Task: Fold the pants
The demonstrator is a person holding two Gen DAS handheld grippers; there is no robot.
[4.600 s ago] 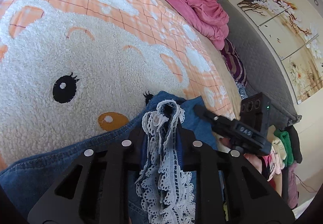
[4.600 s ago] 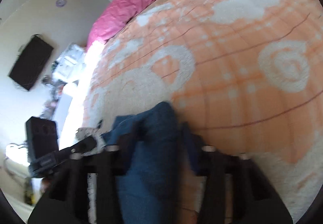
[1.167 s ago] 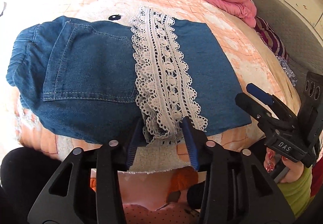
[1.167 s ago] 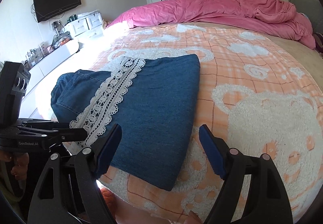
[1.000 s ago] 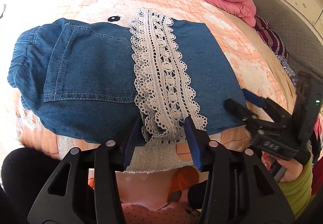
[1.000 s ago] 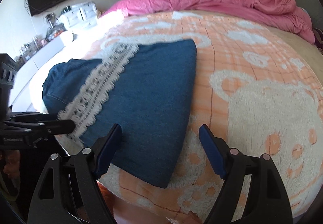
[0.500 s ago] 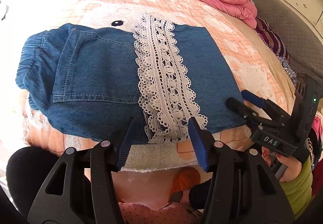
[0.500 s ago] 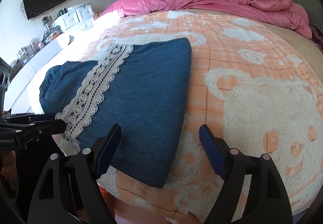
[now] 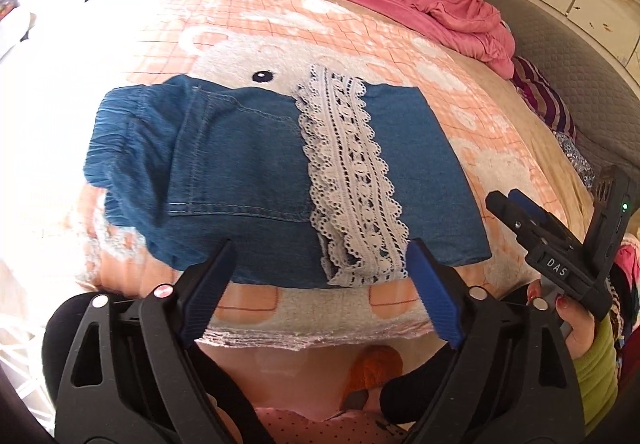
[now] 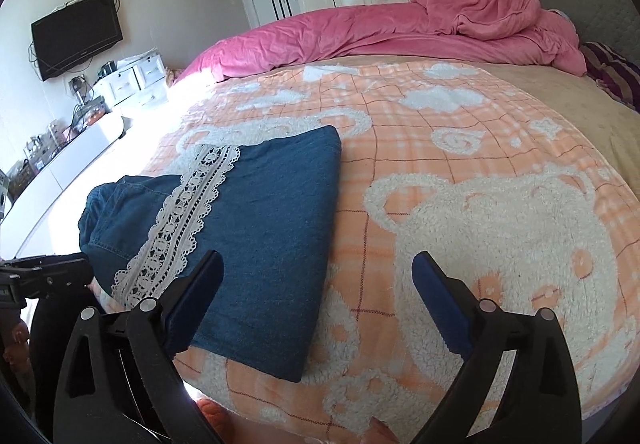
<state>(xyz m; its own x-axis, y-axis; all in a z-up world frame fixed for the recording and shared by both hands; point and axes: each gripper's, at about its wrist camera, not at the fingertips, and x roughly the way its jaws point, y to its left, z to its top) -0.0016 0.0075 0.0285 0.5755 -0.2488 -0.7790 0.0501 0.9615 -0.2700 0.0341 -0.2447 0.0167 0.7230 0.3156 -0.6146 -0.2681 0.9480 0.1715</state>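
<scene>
We see the denim pants (image 9: 256, 167) lying folded on the orange-and-white bear blanket (image 9: 168, 23), close to the near edge of the bed. A white lace trim (image 9: 352, 179) crosses the fold from the far side to the near side. The back pocket and the gathered waistband show to the left of the lace in the left wrist view.

Our left gripper (image 9: 320, 276) is wide open and holds nothing. Its two blue pads stand just in front of the near edge of the pants, one on each side of the lace end, and they do not touch the cloth.

Our right gripper (image 10: 316, 280) is also wide open and empty. In its own view, the left pad overlaps the near right corner of the pants (image 10: 276, 228), but we cannot tell if it touches. The right pad is over the bare blanket (image 10: 500, 219).

A pink duvet (image 10: 400, 31) lies bunched at the far side of the bed.
</scene>
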